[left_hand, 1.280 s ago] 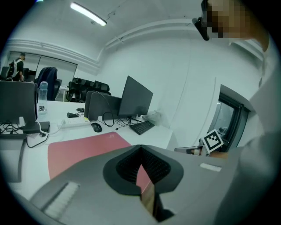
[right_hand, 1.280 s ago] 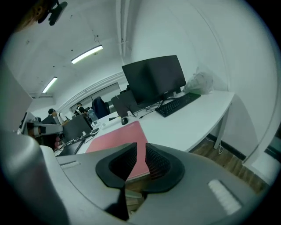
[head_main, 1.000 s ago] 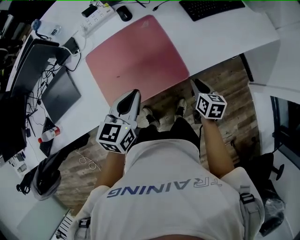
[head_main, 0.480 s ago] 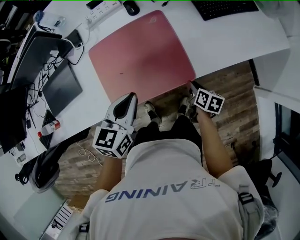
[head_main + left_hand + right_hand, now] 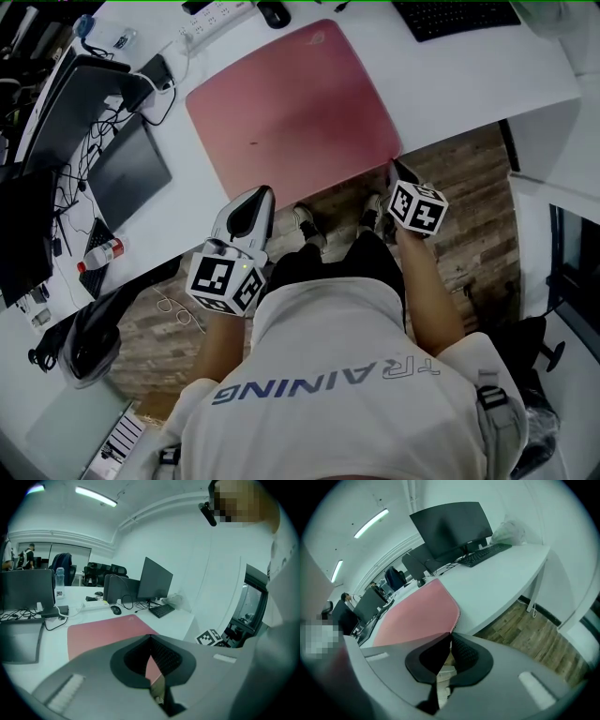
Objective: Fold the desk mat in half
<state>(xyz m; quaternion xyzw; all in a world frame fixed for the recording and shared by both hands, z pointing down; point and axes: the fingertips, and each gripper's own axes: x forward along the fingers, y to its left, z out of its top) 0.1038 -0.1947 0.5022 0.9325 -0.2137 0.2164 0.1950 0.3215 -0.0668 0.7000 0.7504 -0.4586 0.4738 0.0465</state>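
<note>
The pink desk mat (image 5: 291, 103) lies flat on the white desk (image 5: 487, 70), its near edge along the desk's front. My right gripper (image 5: 392, 167) is at the mat's near right corner. Its jaws are closing, and in the right gripper view the tips (image 5: 451, 634) meet on the corner of the desk mat (image 5: 417, 613). My left gripper (image 5: 266, 190) hovers at the mat's near edge, towards its left end. It is shut with nothing in it (image 5: 150, 638), and the desk mat (image 5: 103, 630) stretches away beyond it.
A keyboard (image 5: 455, 14), a mouse (image 5: 274, 13) and a power strip (image 5: 220, 17) lie past the mat's far edge. A dark laptop (image 5: 127, 169), cables and a bottle (image 5: 98, 253) sit to the left. Below the desk edge are the person's shoes and wood floor (image 5: 469, 187).
My right gripper has moved forward to the mat's near right corner and closed there. The left gripper has barely moved.
</note>
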